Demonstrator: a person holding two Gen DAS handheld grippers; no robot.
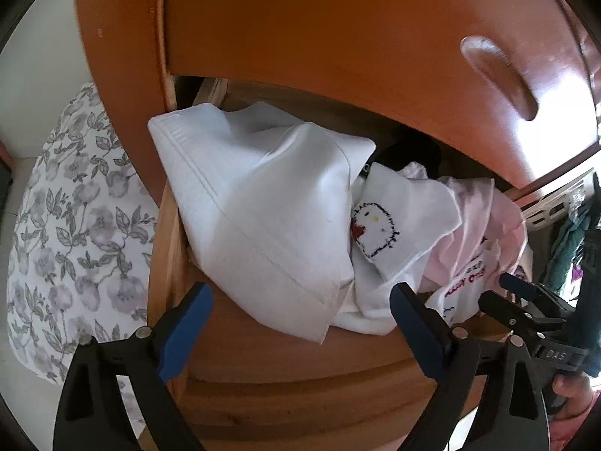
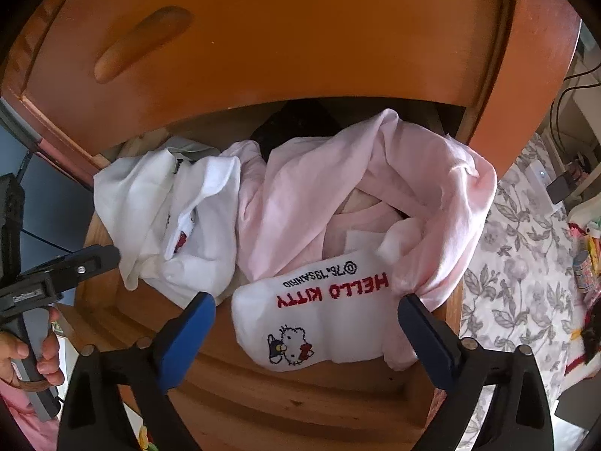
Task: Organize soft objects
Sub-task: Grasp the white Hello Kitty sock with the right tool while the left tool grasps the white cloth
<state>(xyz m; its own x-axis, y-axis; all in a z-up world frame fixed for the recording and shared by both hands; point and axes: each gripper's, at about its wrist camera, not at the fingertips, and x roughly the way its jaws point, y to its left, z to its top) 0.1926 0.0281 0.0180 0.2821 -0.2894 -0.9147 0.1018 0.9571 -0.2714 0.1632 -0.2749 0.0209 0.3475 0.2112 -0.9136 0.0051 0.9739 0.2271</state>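
— While the open drawer point(image 2: 263, 345) spills over, we hover both grippers at its near edge, tucking not yet begun.
— Left gripper point(image 1: 300, 300): fingers apart, empty, facing the white cloth point(image 1: 263, 203) at left.
— Right gripper point(image 2: 308, 312): fingers apart around the Hello Kitty sock point(image 2: 319, 323), beside the pink garment point(image 2: 375, 188). Next, we judge: pinch and fold in.

We carry two matching grippers: the left gripper point(image 1: 300, 332) and right gripper point(image 2: 306, 334) both have black plastic arms, blue pads point(image 2: 186, 338) on the fingers, and silver pivot screws point(image 1: 457, 332). Embossed lettering on the body is unreadable. Our hand point(image 2: 28, 353) wraps a grey handle; we wear a pink sleeve point(image 2: 33, 423).
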